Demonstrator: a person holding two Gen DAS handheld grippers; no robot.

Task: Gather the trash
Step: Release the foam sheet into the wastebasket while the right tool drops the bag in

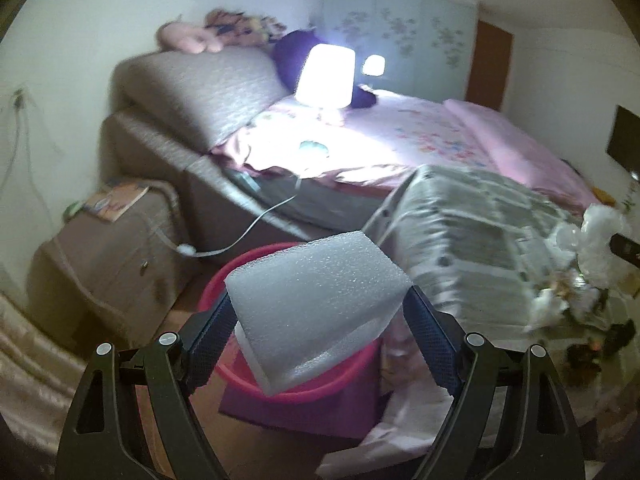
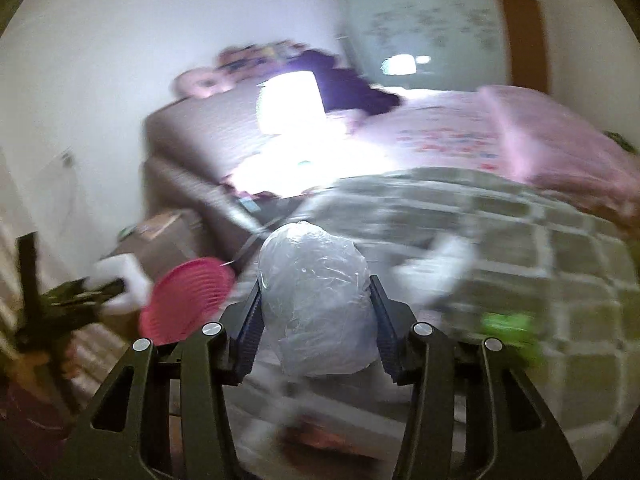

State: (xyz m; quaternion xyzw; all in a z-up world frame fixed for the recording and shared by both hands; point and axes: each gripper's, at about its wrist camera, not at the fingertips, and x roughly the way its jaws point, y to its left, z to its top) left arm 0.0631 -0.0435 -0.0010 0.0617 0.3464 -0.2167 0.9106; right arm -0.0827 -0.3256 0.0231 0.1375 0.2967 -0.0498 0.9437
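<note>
Left gripper [image 1: 320, 300], lower centre of the left wrist view: jaws clamped on a white foam block [image 1: 316, 292], held over a pink basin [image 1: 296, 380] beside the bed [image 1: 420, 132]. Right gripper [image 2: 316, 300], lower centre of the right wrist view: jaws clenched on a crumpled clear plastic bag [image 2: 316, 300] above a newspaper-covered surface [image 2: 520, 240]. A lit lamp [image 1: 326, 76] stands on the bed.
</note>
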